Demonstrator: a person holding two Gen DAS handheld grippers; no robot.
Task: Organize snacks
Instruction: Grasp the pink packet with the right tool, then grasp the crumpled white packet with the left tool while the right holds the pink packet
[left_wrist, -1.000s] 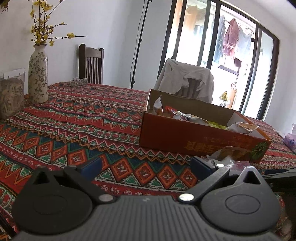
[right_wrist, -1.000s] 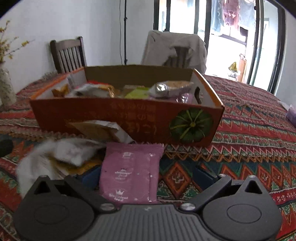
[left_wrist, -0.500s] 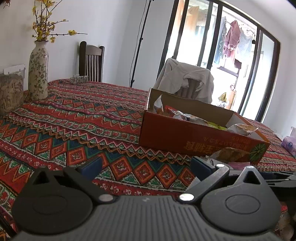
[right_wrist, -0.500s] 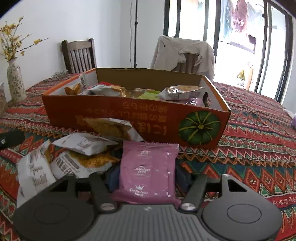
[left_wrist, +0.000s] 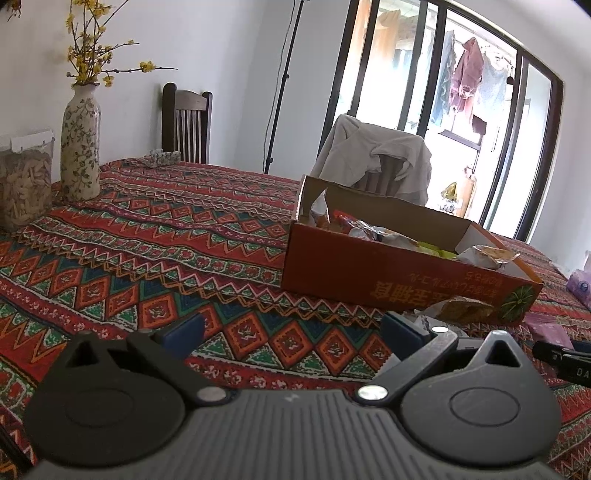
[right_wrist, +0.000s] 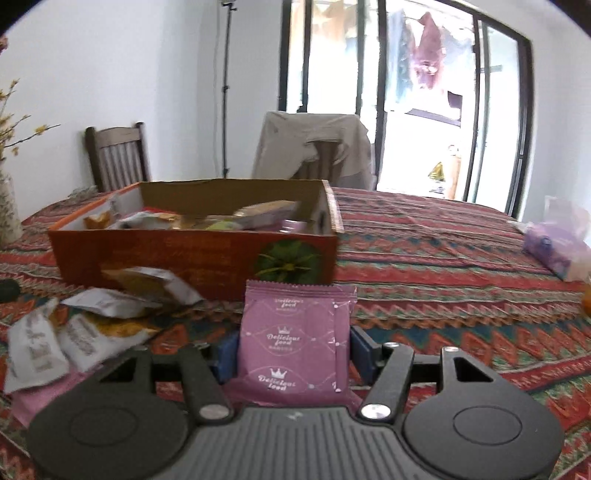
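Nearest in the right wrist view, right gripper (right_wrist: 293, 349) pinching a purple snack packet (right_wrist: 295, 336) between its two blue pads (right_wrist: 360, 345), packet upright and raised clear of the patterned tablecloth (right_wrist: 443, 295), printed with crowns and the words "Delicious food". Just left of it, a loose heap of white and yellow snack packets (right_wrist: 70, 332) lying on the cloth, one tan packet (right_wrist: 147, 282) leaning against the front wall of the orange cardboard box (right_wrist: 192, 258). Behind the held packet, that box with a green pumpkin picture on its near right corner, open on top and holding several wrappers (right_wrist: 207, 218). Off to the right on the cloth, well apart from the box, a purple plastic bag (right_wrist: 557, 243). Farther back, a wooden chair (right_wrist: 118, 155), a second chair draped with a pale shirt (right_wrist: 314, 147), and glass doors (right_wrist: 424, 92) with laundry hanging outside. In the left wrist view, left gripper (left_wrist: 291, 328) with fingers spread wide over bare cloth, nothing between the blue pads (left_wrist: 184, 328). Beyond it to the right, the same box (left_wrist: 388, 273) seen from its other end, a tan packet (left_wrist: 458, 308) at its foot. At far left, a floral vase (left_wrist: 80, 147) of yellow blossoms beside a clear jar (left_wrist: 24, 184)
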